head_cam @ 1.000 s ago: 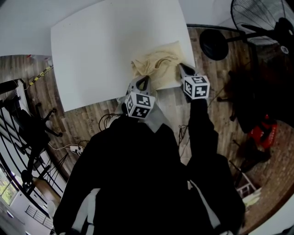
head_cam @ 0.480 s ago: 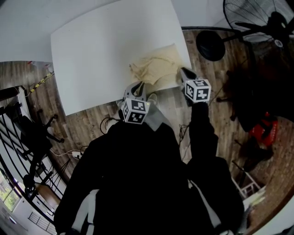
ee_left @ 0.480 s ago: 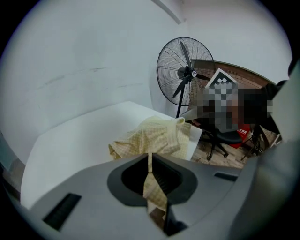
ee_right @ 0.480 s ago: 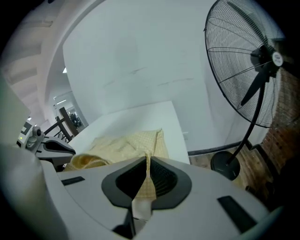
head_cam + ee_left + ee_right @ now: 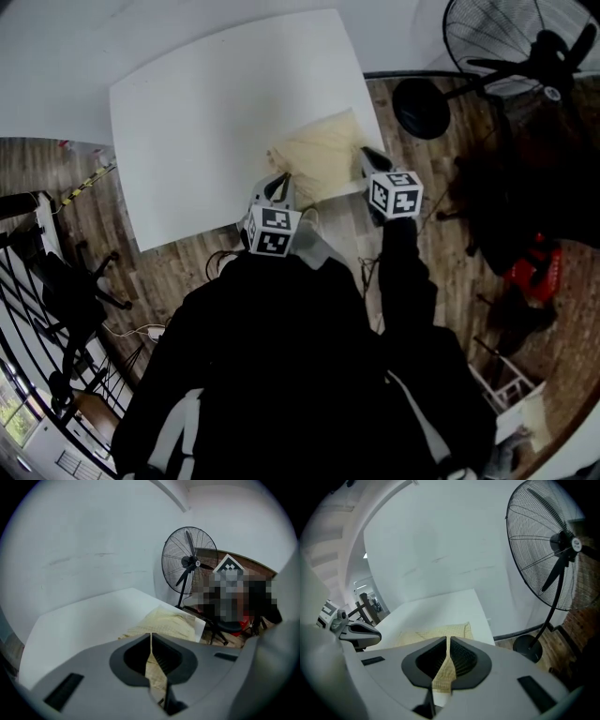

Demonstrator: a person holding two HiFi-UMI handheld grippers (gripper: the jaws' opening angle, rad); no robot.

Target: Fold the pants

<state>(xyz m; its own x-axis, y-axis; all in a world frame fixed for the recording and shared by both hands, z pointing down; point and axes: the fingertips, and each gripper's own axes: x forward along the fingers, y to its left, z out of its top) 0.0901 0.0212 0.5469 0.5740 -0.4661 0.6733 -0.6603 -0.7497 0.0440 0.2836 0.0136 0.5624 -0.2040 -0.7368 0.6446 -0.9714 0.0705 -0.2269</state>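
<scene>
Head view: left gripper (image 5: 280,181) and right gripper (image 5: 366,154) each pinch the near edge of the pants (image 5: 323,155), spread just ahead of them on the table (image 5: 206,103).

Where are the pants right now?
In the head view the pants lie at the near right corner of the white table, their near edge pinched by the left gripper and right gripper.

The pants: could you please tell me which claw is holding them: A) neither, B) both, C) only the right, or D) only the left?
B: the left claw and the right claw are each shut on a fold of the pants, as each gripper view shows.
</scene>
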